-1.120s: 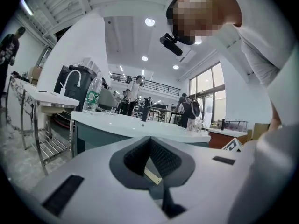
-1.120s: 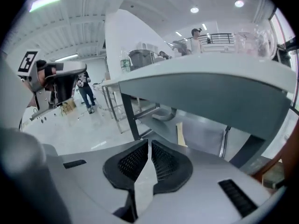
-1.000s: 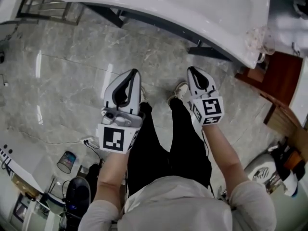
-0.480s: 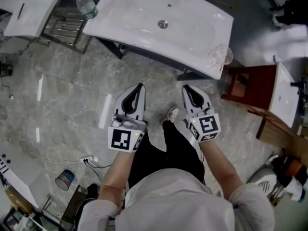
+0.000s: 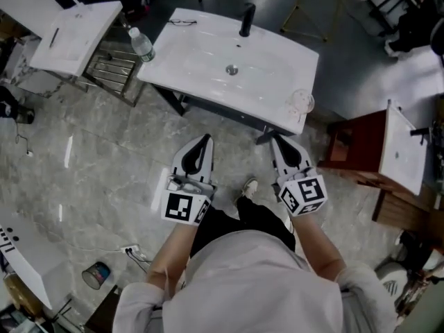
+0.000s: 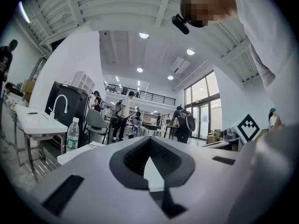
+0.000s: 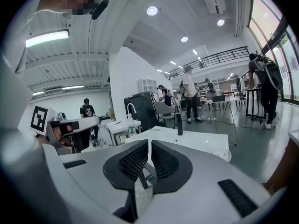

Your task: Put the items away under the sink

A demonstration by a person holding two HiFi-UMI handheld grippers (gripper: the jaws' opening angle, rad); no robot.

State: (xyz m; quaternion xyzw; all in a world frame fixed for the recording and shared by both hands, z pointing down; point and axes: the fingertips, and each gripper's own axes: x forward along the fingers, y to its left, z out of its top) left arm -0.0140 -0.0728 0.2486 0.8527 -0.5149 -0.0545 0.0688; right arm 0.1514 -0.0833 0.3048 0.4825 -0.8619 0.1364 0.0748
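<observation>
A white sink basin (image 5: 208, 68) on a dark frame stands ahead of me, with a black faucet (image 5: 245, 19) at its back. A clear water bottle (image 5: 141, 45) stands at its left end, glasses (image 5: 182, 22) lie at the back left, and a clear cup (image 5: 301, 103) sits on the near right corner. My left gripper (image 5: 202, 143) and right gripper (image 5: 281, 142) hover side by side just short of the basin's front edge, both shut and empty. The bottle (image 6: 72, 134) shows left of the left gripper (image 6: 150, 140). The faucet (image 7: 179, 124) shows beyond the right gripper (image 7: 149, 143).
A smaller white basin (image 5: 75, 26) over a metal rack (image 5: 111, 68) stands at the left. A red-brown cabinet (image 5: 354, 144) and another white basin (image 5: 402, 151) stand at the right. A cup (image 5: 95, 275) and cables lie on the marble floor. People move in the hall behind.
The head view has pulled back, so the whole basin, bottle and faucet now show. Both grippers stay shut, side by side, nearer the basin's front edge.
</observation>
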